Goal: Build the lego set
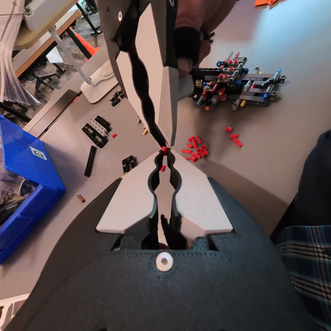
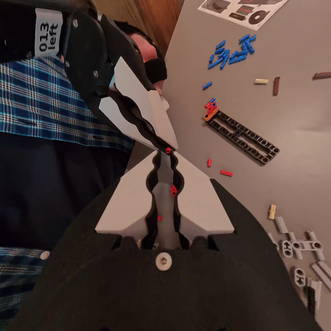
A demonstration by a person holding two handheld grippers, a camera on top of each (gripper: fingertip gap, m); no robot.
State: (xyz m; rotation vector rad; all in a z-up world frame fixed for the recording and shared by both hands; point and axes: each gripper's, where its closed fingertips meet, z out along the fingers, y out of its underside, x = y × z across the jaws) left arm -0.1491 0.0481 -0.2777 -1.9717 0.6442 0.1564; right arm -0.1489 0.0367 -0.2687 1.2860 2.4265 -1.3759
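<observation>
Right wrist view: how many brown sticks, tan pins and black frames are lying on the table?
brown sticks: 2
tan pins: 2
black frame: 1
Total: 5

you're in an office or lab workroom. your grey table (image 1: 268, 161) is strewn with sorted building pieces, a blue storage bin (image 1: 26, 179) sits at its edge, and a printed sheet (image 2: 241, 12) lies at its far end. behind it stand wood-topped desks (image 1: 50, 35) on black legs, carpet flooring, and an orange cone (image 1: 84, 43).
</observation>
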